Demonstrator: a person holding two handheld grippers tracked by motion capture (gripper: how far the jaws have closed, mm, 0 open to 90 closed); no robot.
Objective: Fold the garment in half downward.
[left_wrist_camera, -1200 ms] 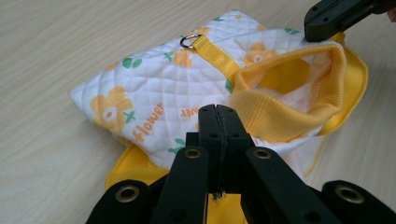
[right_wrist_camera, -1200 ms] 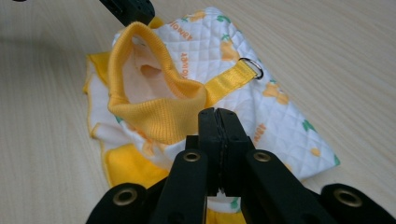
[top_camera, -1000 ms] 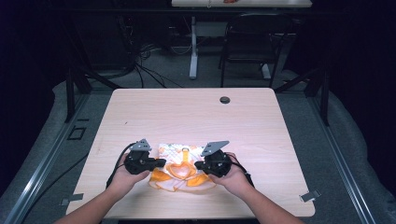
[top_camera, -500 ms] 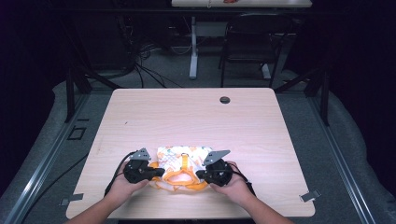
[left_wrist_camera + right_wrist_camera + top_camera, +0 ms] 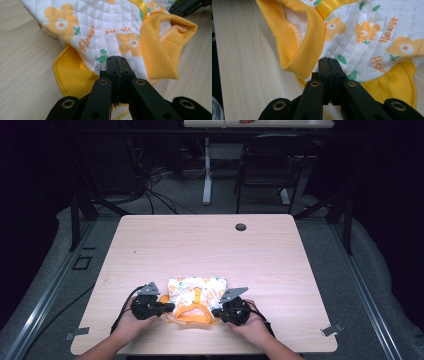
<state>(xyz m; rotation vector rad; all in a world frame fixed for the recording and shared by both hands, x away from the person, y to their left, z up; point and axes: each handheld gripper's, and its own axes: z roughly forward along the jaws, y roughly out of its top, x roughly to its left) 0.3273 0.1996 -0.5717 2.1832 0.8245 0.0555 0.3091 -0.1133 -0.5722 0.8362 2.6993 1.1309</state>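
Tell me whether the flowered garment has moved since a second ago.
Yes. The white quilted garment with orange flowers and yellow trim has come slightly toward the near edge of the light wooden table, farther from the dark round grommet.

Tabletop (image 5: 210, 245) beyond garment (image 5: 196, 292) free

1. The quilted white garment (image 5: 100, 22) carries the orange word "flower" printed slantwise between its orange blossoms, seen in the left gripper view.
2. A second orange word (image 5: 118, 31) stands just beside it on the same cloth, near the yellow band; its letters are too small and creased to read for sure.
3. In the right gripper view the garment (image 5: 367, 37) shows "flower" again near the upper right, and once more lower down, partly folded, close to the yellow hem.
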